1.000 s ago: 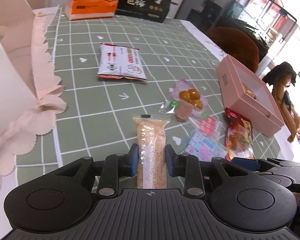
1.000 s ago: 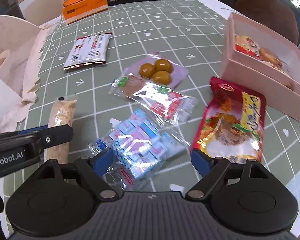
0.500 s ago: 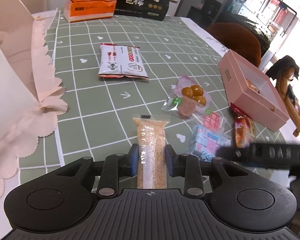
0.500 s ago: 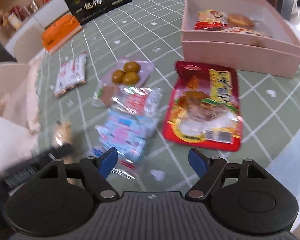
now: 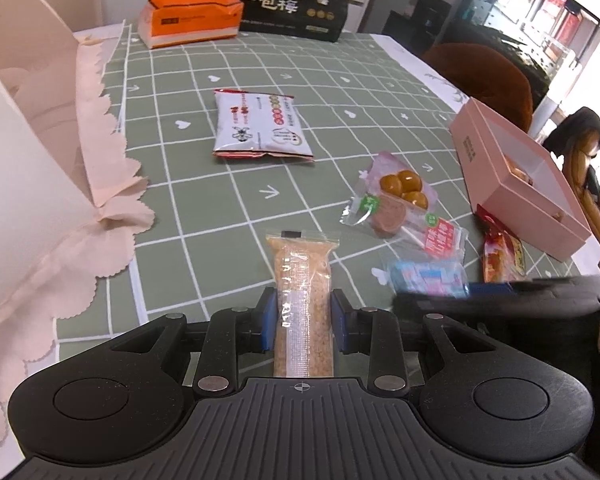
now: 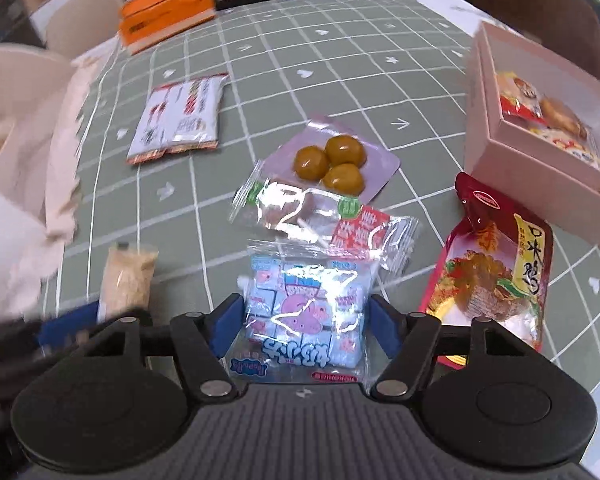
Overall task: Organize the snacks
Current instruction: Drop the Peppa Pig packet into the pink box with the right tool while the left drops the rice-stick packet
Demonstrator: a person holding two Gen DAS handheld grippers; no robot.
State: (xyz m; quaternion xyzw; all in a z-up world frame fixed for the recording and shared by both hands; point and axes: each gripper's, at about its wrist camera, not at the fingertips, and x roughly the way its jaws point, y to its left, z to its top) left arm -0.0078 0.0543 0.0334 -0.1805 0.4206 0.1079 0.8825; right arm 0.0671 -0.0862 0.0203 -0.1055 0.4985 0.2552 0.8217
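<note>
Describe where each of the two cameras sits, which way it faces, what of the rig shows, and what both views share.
Left wrist: on the left tool, looking forward and down the green checked tablecloth; its blue pads clamp a long grain bar packet; the right tool's dark body crosses at right.
Right wrist: on the right tool, facing down; its fingers, just closing, flank a blue candy bag.
Shared: grain bar packet, candy bag, three-ball snack pack, white packet, pink box.

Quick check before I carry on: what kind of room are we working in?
Most likely a home dining area: a table under a green grid tablecloth, padded chairs around it, and display cabinets behind.
</note>
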